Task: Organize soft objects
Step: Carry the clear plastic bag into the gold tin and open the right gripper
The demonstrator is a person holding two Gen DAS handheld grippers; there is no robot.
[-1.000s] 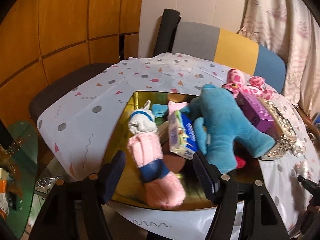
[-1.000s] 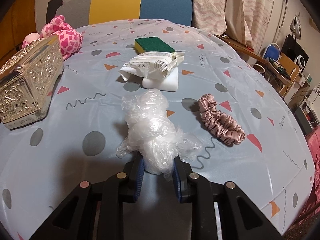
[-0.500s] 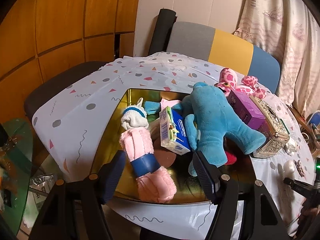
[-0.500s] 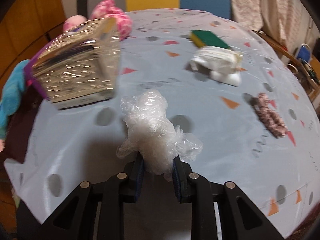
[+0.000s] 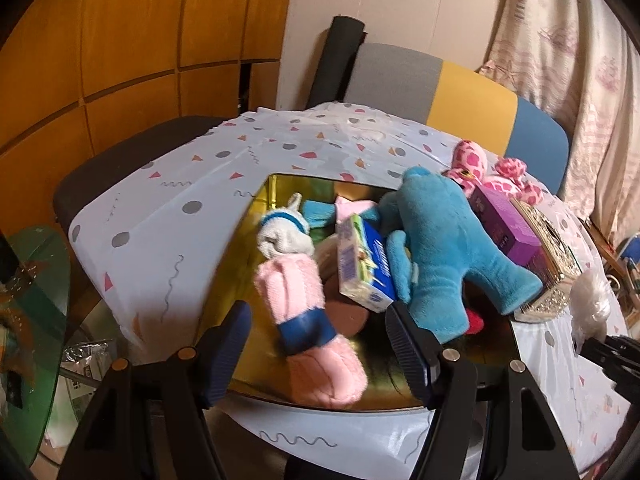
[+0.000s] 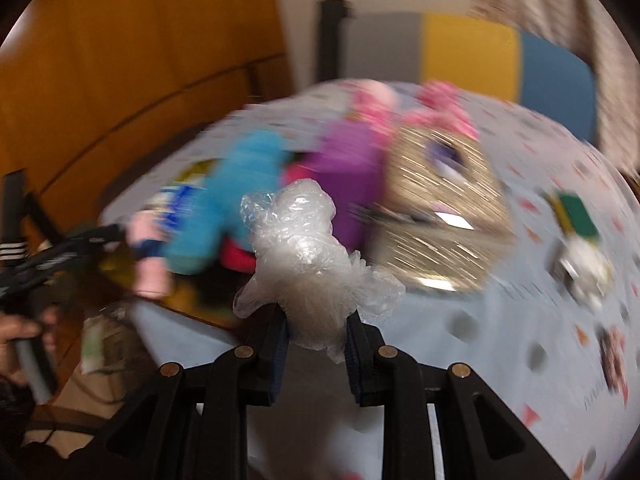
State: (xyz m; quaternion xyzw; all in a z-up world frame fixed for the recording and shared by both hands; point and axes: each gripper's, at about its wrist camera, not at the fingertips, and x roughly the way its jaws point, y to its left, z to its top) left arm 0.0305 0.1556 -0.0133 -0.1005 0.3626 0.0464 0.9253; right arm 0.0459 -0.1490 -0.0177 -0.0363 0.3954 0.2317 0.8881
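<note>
A gold tray (image 5: 240, 280) on the patterned tablecloth holds a rolled pink sock (image 5: 296, 292), a white sock (image 5: 284, 236), a blue-and-white tissue pack (image 5: 360, 264) and a blue plush toy (image 5: 436, 240). My left gripper (image 5: 316, 320) hovers open over the tray's near edge, with the pink sock lying below the gap. My right gripper (image 6: 316, 344) is shut on a crumpled clear plastic bag (image 6: 304, 256) and holds it in the air. In the left wrist view the plastic bag (image 5: 590, 300) appears at the right edge, beside the tray.
A silver ornate box (image 5: 548, 248), a purple box (image 5: 504, 224) and a pink spotted plush (image 5: 476, 160) sit right of the tray. A green sponge (image 6: 580, 216) lies further right. A grey-yellow-blue chair back (image 5: 440, 84) stands behind the table, a glass side table (image 5: 36, 300) to the left.
My right gripper has lifted the plastic bag off the table and swung left toward the tray, entering the left wrist view. The left gripper has stayed put.
</note>
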